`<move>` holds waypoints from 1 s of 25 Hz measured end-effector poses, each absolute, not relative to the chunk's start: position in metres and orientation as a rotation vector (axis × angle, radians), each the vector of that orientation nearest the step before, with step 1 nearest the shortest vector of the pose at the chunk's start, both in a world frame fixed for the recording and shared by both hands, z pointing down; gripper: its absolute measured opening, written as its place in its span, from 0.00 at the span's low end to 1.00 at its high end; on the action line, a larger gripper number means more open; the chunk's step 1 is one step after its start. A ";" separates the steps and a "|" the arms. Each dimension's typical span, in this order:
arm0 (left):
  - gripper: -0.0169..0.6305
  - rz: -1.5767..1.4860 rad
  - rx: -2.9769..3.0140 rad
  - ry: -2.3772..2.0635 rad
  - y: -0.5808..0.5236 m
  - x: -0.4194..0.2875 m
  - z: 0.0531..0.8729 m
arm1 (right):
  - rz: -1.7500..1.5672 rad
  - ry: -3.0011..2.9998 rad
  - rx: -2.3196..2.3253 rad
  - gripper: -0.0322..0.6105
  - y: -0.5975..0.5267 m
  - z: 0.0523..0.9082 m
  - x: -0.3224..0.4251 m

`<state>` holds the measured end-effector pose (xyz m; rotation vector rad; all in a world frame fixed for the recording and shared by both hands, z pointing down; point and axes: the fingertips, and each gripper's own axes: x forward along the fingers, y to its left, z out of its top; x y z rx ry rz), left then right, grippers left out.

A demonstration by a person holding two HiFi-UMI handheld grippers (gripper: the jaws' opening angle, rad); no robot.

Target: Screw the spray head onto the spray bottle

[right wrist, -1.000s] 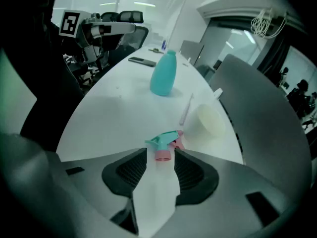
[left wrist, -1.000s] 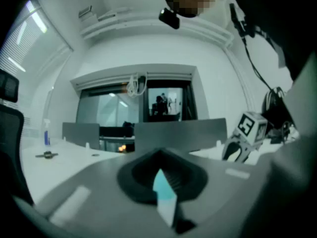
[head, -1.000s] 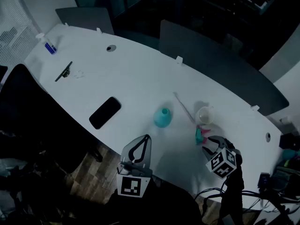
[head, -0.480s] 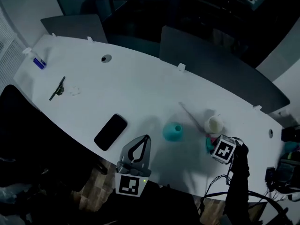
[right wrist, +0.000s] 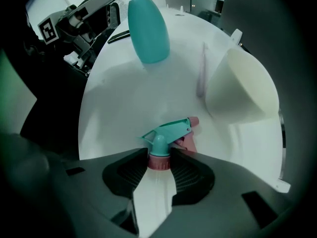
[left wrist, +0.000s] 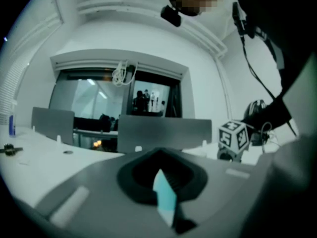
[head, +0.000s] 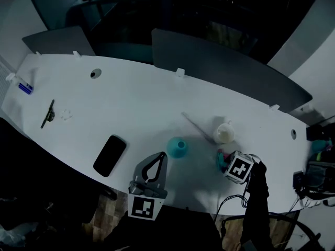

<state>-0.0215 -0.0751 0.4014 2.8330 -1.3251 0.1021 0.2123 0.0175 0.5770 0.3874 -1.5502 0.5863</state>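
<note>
Head view gives us a curved white tabletop (head: 131,101) running from the upper left to the lower right of the frame. Near the middle stands the teal spray bottle (head: 178,147), upright, its neck bare. To its right, in the lower right part of the frame, the spray head (head: 221,158) lies on the tabletop, teal with a pink nozzle and collar, well apart from the bottle.

We see the right claw (right wrist: 159,164) pointing down onto that spray head. In the right gripper view its two jaws sit against the pink collar, one on each side, so it grips the spray head there.

Our left claw (head: 160,157) is at the lower middle of the head view, its tip near the bottle's lower left side but apart from it. In the left gripper view its jaws are pressed together with nothing held between them.

Above the spray head stands a white cup (head: 225,133). A thin rod (head: 196,126) lies slanted between cup and bottle. A black phone (head: 110,155) lies flat at the left of the left claw.
</note>
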 end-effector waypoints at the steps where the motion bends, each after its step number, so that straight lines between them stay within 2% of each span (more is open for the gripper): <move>1: 0.03 0.099 2.829 -1.315 -0.074 -0.018 0.401 | 0.581 -1.563 0.403 0.28 0.018 0.576 0.212; 7: 0.03 0.075 2.804 -1.299 -0.070 -0.006 0.403 | 0.472 -1.575 0.491 0.28 0.016 0.576 0.208; 14: 0.03 0.060 2.782 -1.343 -0.071 -0.007 0.402 | 0.722 -1.736 0.760 0.28 0.015 0.570 0.201; 19: 0.03 0.060 2.767 -1.428 -0.071 -0.022 0.397 | 0.804 -2.146 1.076 0.28 0.000 0.506 0.177; 25: 0.03 0.085 2.749 -1.497 -0.068 -0.036 0.396 | 0.603 -2.599 1.437 0.28 -0.013 0.421 0.158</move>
